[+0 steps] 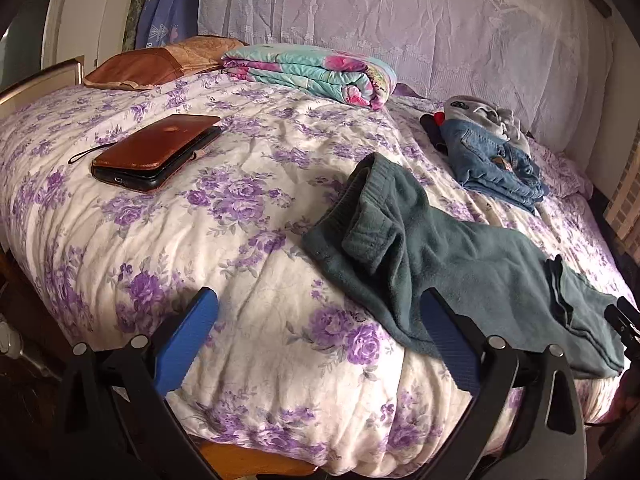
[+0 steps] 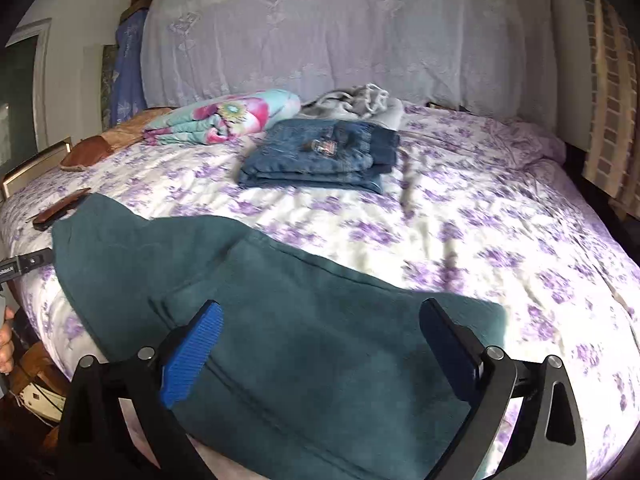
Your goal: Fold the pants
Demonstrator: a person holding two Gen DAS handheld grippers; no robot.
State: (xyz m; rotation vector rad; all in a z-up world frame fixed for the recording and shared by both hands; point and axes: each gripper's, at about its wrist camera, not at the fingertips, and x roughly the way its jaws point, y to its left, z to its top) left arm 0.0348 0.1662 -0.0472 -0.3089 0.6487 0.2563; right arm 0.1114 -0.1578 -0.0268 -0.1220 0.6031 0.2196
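Dark teal fleece pants (image 1: 460, 256) lie crumpled on the purple-flowered bedspread (image 1: 200, 220), with the waistband bunched up at their left end. My left gripper (image 1: 318, 312) hovers open at the bed's near edge; its right finger overlaps the pants' near edge and only bedspread shows between the pads. In the right wrist view the pants (image 2: 280, 280) spread flat across the near part of the bed. My right gripper (image 2: 322, 310) stands wide open just above them, pads apart from the cloth. The other gripper's tip (image 2: 24, 264) shows at the left edge.
Folded blue jeans (image 2: 320, 152) and a grey garment (image 2: 356, 100) lie at the back. A folded floral blanket (image 1: 312, 72) and a brown pillow (image 1: 152, 64) sit by the headboard side. A phone in a brown case (image 1: 156, 152) rests at the left. A lace-covered wall backs the bed.
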